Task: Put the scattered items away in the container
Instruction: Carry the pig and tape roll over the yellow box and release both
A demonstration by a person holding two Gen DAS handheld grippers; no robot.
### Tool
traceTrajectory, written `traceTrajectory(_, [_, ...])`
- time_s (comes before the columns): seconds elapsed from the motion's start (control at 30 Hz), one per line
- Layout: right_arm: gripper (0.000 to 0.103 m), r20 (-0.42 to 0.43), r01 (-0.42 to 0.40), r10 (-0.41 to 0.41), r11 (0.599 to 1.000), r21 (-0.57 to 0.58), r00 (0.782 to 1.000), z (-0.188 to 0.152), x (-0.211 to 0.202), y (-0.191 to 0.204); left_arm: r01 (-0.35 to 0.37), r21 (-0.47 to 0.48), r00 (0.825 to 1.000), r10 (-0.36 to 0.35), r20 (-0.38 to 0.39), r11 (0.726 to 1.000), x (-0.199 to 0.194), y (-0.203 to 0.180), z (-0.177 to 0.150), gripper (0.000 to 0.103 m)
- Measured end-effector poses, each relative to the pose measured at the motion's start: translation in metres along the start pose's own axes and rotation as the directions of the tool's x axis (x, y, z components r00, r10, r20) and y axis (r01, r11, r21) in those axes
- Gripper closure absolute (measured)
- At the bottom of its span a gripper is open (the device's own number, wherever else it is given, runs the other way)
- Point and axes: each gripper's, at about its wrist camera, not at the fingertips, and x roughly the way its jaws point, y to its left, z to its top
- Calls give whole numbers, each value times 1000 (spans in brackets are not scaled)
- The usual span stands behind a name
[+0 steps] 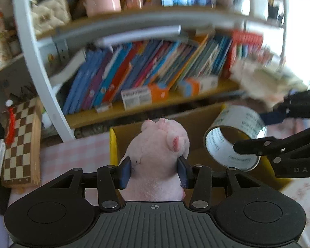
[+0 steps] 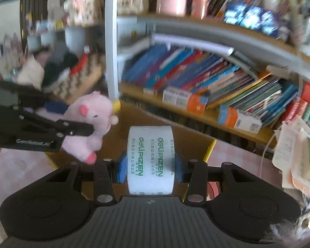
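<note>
My left gripper is shut on a pink plush pig and holds it up over the near left part of an open cardboard box with yellow edges. The pig also shows in the right wrist view, clamped by the left gripper. My right gripper is shut on a white roll of tape with green print, held above the same box. The roll shows in the left wrist view, with the right gripper gripping it from the right.
A bookshelf full of leaning books and small cartons stands just behind the box. A folded chessboard leans at the left. The table has a pink checked cloth. Papers and clutter pile up at the right.
</note>
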Motion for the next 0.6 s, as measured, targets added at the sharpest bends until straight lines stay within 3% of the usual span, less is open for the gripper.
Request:
traceTrajectory(0.27, [61, -172, -20, 0, 993, -112, 985, 7, 82, -19, -3, 37, 984, 9, -177, 999, 79, -5, 10, 58])
traceTrajectory(0.43, [61, -243, -29, -14, 984, -175, 970, 7, 111, -21, -15, 66, 969, 31, -245, 998, 104, -5, 13, 56])
traceTrajectory(0.6, [61, -288, -16, -51, 975, -224, 956, 6, 129, -22, -26, 98, 964, 51, -263, 995, 109, -6, 11, 55])
